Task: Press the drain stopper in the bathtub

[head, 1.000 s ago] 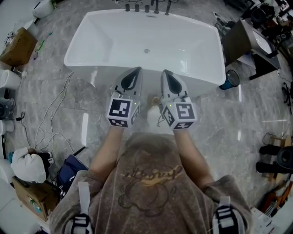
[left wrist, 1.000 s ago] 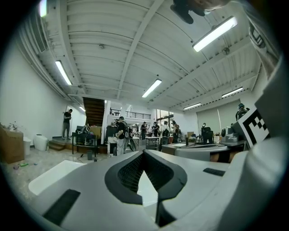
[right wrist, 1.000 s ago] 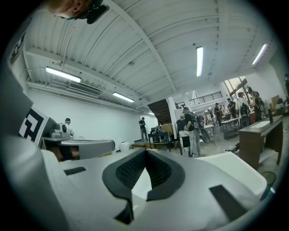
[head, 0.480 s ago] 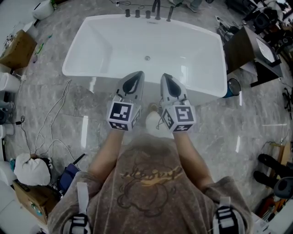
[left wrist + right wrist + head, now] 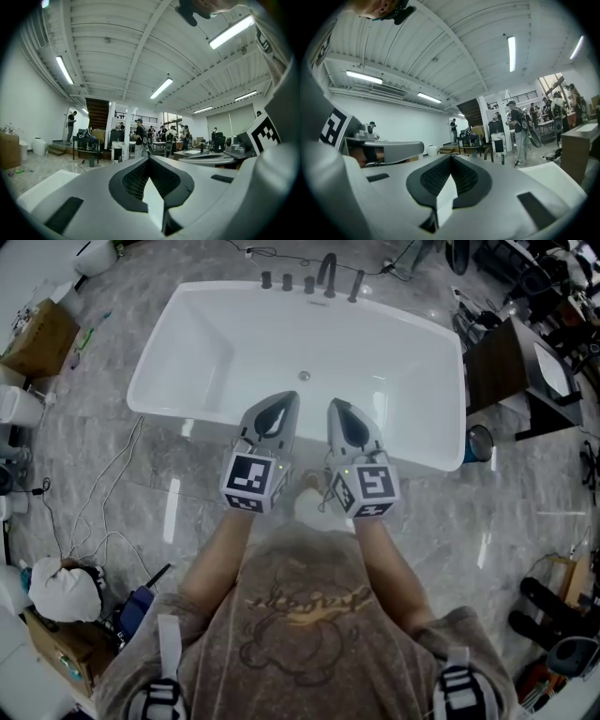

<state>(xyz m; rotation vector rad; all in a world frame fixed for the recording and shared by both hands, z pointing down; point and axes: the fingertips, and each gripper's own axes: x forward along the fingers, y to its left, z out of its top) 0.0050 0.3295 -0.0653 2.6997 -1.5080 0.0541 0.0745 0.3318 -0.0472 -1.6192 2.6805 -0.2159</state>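
Observation:
The white bathtub (image 5: 206, 343) lies across the top of the head view, with its small round drain stopper (image 5: 304, 376) on the tub floor near the far wall. Dark faucet fittings (image 5: 325, 276) stand on the far rim. My left gripper (image 5: 285, 399) and right gripper (image 5: 337, 405) are held side by side over the tub's near rim, short of the stopper and well above it. Both point upward and forward, so the left gripper (image 5: 149, 159) and right gripper (image 5: 451, 157) views show only ceiling and room. Each pair of jaws is shut with nothing between them.
A cardboard box (image 5: 37, 334) and loose cables (image 5: 108, 474) lie on the marble floor at the left. A dark cabinet (image 5: 506, 357) and a blue bin (image 5: 478, 442) stand right of the tub. A white bag (image 5: 61, 587) sits lower left. Distant people (image 5: 139, 136) stand in the room.
The bathtub and its stopper have slid lower in the head view and look nearer. Both grippers stay side by side and shut, now reaching a little further over the near rim.

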